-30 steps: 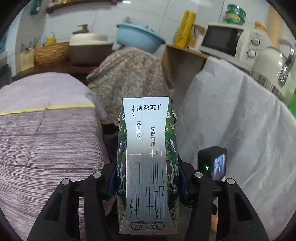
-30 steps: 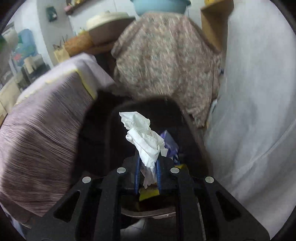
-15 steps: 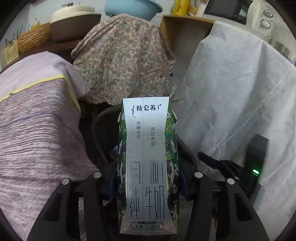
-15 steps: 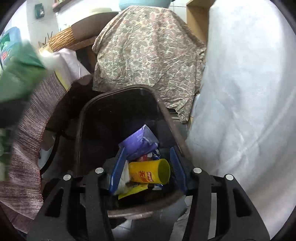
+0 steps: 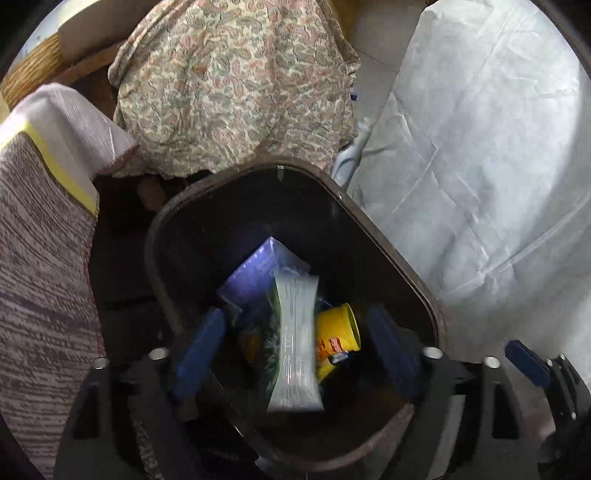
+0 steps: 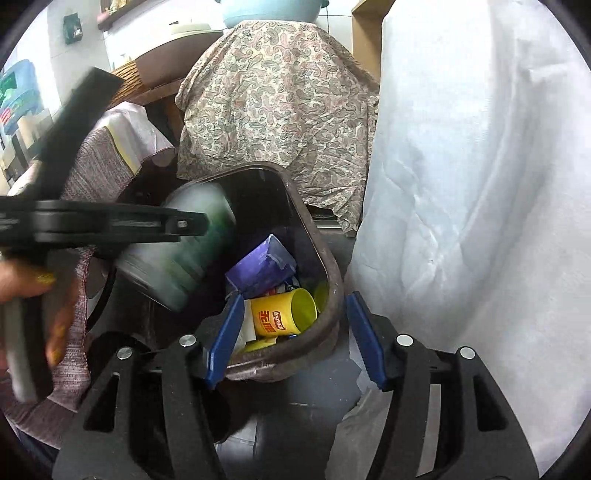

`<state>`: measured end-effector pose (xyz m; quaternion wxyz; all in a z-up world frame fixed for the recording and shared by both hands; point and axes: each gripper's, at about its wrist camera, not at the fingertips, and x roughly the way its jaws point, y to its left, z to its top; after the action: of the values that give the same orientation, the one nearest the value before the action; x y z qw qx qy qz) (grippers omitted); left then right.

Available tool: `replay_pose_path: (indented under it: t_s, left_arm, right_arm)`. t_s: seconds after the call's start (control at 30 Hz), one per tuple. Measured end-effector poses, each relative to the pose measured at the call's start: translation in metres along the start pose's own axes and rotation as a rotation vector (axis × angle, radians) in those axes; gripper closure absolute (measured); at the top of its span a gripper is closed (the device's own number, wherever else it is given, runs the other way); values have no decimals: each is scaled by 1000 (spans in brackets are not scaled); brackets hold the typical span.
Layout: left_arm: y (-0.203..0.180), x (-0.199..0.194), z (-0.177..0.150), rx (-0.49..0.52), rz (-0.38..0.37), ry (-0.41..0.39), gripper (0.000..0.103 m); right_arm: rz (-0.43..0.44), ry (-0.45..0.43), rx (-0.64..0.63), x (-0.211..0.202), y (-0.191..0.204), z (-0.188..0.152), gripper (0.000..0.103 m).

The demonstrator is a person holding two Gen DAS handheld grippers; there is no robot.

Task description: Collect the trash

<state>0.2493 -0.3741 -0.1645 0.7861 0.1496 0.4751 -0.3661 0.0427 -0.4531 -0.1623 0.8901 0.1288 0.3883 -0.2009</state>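
The dark brown trash bin sits directly below my left jaws, its rounded rim wider at the near side and narrowing toward the far side. Inside it lie a yellow cup on its side with red print, a purple carton leaning toward the far wall, and scraps of white paper, seen in the right wrist view beside the cup. The milk carton, silver-white with a green patterned side, is blurred and hangs between my left blue pads without touching either; those jaws are opening and have released it over the bin's mouth.

My right jaws are also opening, with nothing gripped; their left pad is over the bin's interior and the right pad outside the rim, so the near rim runs between them. In that view my left gripper crosses from the left edge, held by a hand, with the blurred carton under it.

Around the bin: a paisley cloth drapes a rounded object on the far side, a creased white sheet covers the right, and a striped mauve woven cover with a yellow band lies on the left. A wicker basket shows at the far left, a pale blue basin tops the paisley cloth
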Motion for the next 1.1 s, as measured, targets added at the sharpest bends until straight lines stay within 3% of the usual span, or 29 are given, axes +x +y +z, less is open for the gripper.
replay_pose_path:
  t_s: [0.13,0.27,0.33,0.4,0.6,0.7,0.8,1.0,1.1]
  left_arm:
    - [-3,-20,-1,-16,-4,-39,22]
    - [-14,-87,-12,2,-10,-209,21]
    - [-17,-128,-25,21,-9,-314,10]
    - [-14,-178,-46,30,21,-453,6]
    - [18,-279,-114,-40,198,-690,5]
    - [36,-306,-149,-82,311,-735,5]
    - [46,-325,-181,-97,452,-734,5]
    - [57,-368,-248,-258,568,-851,5]
    - [53,-374,-265,-290,620,-852,5]
  right_arm:
    - [-2,-14,-2,-8,2,-4,43]
    - [-3,-28,-14,-15,7,-3,43]
    - [-10,-47,-23,-22,12,-2,43]
    - [-10,-72,-29,-32,17,1,40]
    - [24,-198,-65,-76,45,17,18]
    - [64,-298,-82,-109,70,23,8]
    - [102,-397,-96,-144,98,23,6]
    - [183,-486,-172,-200,154,1,6]
    - [221,-496,-219,-218,174,-15,6]
